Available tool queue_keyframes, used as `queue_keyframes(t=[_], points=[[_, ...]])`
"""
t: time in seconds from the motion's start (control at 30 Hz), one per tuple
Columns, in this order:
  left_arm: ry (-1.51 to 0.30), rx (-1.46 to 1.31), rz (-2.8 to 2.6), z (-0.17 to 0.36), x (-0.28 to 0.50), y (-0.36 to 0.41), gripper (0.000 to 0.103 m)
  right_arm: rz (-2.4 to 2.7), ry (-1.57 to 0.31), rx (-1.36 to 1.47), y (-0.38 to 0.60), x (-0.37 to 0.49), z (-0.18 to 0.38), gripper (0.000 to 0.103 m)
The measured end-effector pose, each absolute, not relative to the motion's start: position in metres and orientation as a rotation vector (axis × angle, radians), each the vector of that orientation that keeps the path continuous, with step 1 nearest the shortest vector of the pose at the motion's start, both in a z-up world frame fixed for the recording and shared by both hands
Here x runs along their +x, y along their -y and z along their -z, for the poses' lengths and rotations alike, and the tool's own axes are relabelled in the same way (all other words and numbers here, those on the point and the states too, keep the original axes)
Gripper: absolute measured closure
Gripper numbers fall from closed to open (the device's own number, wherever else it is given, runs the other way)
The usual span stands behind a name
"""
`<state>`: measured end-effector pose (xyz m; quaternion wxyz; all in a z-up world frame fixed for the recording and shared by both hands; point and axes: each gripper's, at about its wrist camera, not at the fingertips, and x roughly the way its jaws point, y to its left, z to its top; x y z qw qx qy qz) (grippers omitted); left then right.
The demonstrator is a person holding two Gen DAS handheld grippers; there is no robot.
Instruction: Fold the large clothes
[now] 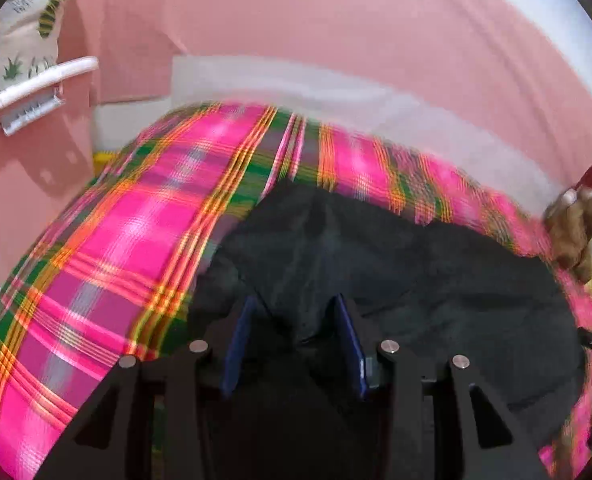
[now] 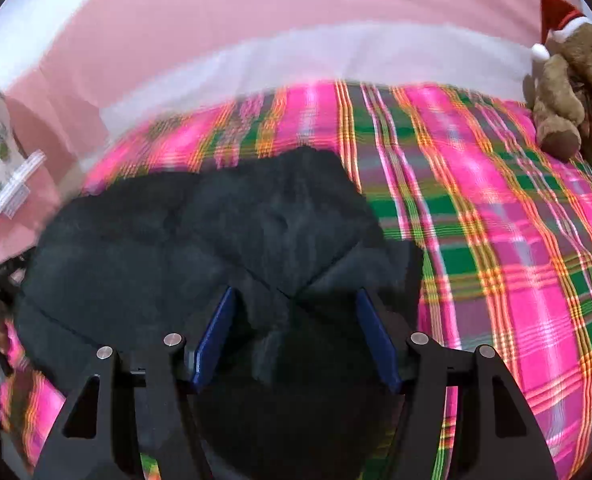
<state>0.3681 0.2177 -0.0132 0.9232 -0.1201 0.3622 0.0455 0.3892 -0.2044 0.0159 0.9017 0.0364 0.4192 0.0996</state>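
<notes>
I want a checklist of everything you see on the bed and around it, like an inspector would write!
Surface: bed covered with a pink plaid blanket.
Job's things: one dark garment lying rumpled on the blanket, not neatly folded.
Clutter: teddy bear in a Santa hat, sitting at the blanket's far right corner.
Tools: left tool open, fingers either side of a raised fold of the garment; right tool open over the garment's near edge.
Cables: nothing seen.
Surroundings: pink wall; pineapple-print fabric at far left, with a white tag.
</notes>
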Motion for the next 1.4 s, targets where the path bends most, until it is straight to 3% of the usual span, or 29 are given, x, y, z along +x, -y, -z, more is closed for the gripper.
queue_keyframes(t=[0.3, 0.83, 1.4], points=[[-0.727, -0.201, -0.145, -0.002, 0.338, -0.197, 0.058, -0.201, -0.827, 0.056, 0.202, 0.363, -0.029, 0.040], [-0.684, -0.111, -0.077, -0.057, 0.147, -0.088, 0.058, -0.316, -0.708, 0.087, 0.191, 0.183, -0.086, 0.040], [-0.722, -0.071, -0.053, -0.052, 0.044, -0.027, 0.058, -0.319, -0.693, 0.000, 0.180, 0.064, -0.086, 0.037]])
